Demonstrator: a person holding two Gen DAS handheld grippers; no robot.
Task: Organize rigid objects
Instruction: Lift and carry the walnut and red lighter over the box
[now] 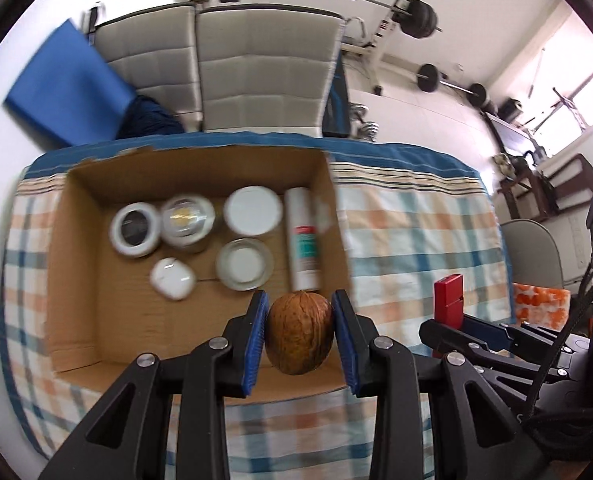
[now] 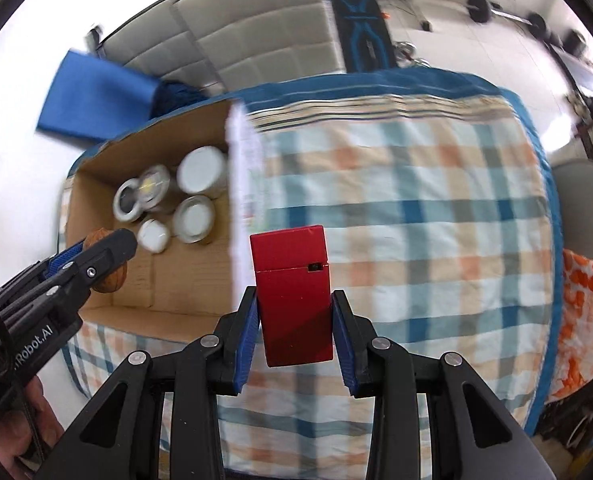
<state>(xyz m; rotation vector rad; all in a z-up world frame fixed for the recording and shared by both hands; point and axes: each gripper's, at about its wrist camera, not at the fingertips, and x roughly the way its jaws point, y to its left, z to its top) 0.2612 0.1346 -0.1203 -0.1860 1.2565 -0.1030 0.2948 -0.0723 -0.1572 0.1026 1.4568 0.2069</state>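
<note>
My left gripper point(image 1: 299, 334) is shut on a brown walnut point(image 1: 299, 332) and holds it above the near edge of an open cardboard box point(image 1: 76, 280). The walnut also shows in the right wrist view point(image 2: 110, 278). My right gripper point(image 2: 295, 332) is shut on a red rectangular box point(image 2: 294, 292), held upright above the checked tablecloth to the right of the cardboard box point(image 2: 96, 264). The red box also shows in the left wrist view point(image 1: 448, 300).
Inside the cardboard box lie a tape roll point(image 1: 135, 230), a glass jar point(image 1: 186, 216), a white lid point(image 1: 252, 211), a round tin point(image 1: 243, 264), a white earbud case point(image 1: 172, 279) and a white tube point(image 1: 303, 248). Checked tablecloth point(image 2: 416, 208) covers the table. Grey chairs point(image 1: 256, 76) stand behind.
</note>
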